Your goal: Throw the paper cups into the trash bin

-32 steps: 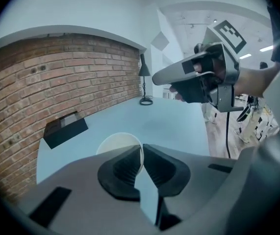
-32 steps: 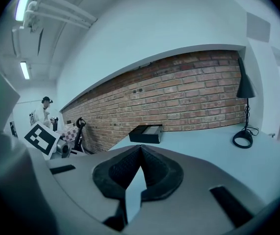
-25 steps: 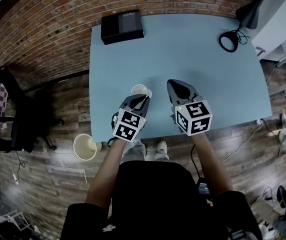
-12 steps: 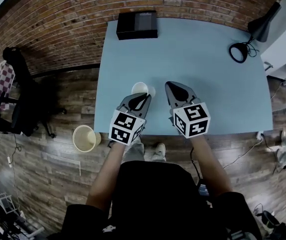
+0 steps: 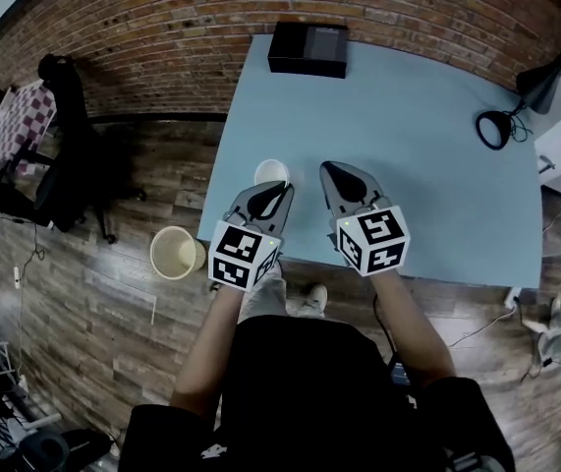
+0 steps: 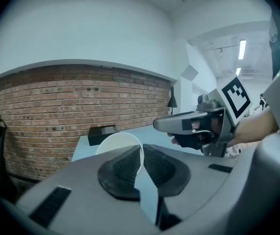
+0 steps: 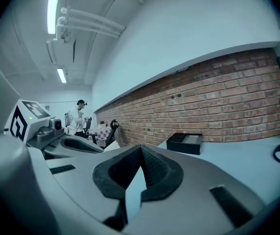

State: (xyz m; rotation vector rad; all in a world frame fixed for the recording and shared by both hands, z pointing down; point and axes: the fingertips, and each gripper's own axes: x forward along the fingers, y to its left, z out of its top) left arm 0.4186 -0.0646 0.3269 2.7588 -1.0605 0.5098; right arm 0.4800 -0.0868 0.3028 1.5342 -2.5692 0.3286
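Right now the left gripper (image 6: 140, 147) is clamped on a white paper cup (image 6: 114, 142). The cup's thin wall is squeezed between its two pads. From the head view, the cup (image 5: 272, 172) sits at the tip of that gripper (image 5: 280, 191), over the near left part of the blue table (image 5: 427, 146). The right gripper (image 7: 140, 148) is closed tight with nothing in it, just beside the left one. The trash bin (image 5: 175, 254) stands on the wooden floor (image 5: 93, 323), left of the table and apart from the cup. A black box (image 5: 308, 49) sits at the table's far edge.
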